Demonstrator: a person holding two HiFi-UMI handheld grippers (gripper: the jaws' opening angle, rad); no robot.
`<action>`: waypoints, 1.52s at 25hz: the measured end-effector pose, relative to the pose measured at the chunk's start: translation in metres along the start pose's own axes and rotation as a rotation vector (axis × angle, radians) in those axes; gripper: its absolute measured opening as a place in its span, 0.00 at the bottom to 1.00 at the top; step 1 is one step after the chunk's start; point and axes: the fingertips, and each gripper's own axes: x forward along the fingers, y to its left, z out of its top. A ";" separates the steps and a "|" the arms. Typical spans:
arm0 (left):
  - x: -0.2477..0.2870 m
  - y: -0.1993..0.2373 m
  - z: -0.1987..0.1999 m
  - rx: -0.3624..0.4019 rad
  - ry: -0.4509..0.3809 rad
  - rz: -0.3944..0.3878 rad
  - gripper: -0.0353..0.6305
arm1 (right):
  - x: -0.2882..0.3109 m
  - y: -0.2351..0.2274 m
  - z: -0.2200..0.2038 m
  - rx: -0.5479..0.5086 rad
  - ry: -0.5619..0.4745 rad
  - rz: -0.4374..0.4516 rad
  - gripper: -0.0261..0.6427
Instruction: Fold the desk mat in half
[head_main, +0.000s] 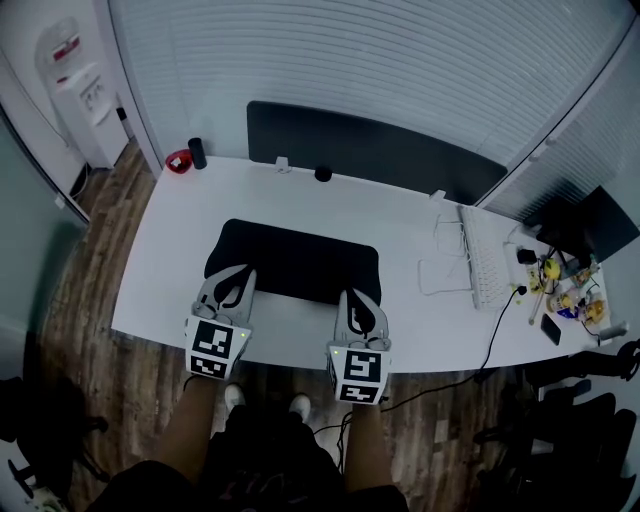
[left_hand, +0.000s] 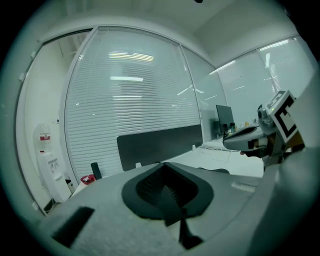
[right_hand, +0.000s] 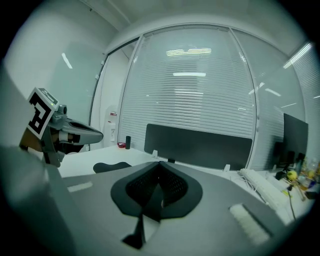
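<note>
The black desk mat (head_main: 295, 258) lies flat on the white desk (head_main: 300, 200), in front of the person. Both grippers hover at its near edge. My left gripper (head_main: 233, 281) is over the mat's near left corner, with its jaws shut and nothing between them (left_hand: 166, 186). My right gripper (head_main: 359, 306) is by the near right corner, also shut and empty (right_hand: 158, 186). The right gripper view shows a dark piece of the mat (right_hand: 111, 166) on the desk, below the left gripper (right_hand: 65, 132). In the left gripper view the right gripper (left_hand: 252, 139) shows at the right.
A black divider panel (head_main: 370, 150) stands along the desk's far edge. A red dish (head_main: 178, 161), a black cylinder (head_main: 197, 152) and a small black object (head_main: 322, 173) sit near it. A white keyboard (head_main: 486, 266), a wire rack (head_main: 447, 250), a monitor (head_main: 585, 228) and small toys (head_main: 565, 292) are at the right.
</note>
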 end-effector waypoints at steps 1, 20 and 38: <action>-0.002 0.000 0.001 -0.005 -0.002 0.000 0.05 | -0.002 0.000 0.002 0.000 -0.006 -0.001 0.05; -0.048 0.009 0.030 -0.039 -0.061 0.022 0.05 | -0.043 -0.009 0.041 0.021 -0.077 -0.032 0.05; -0.069 0.021 0.053 -0.024 -0.108 0.039 0.05 | -0.058 0.005 0.056 0.073 -0.111 -0.005 0.05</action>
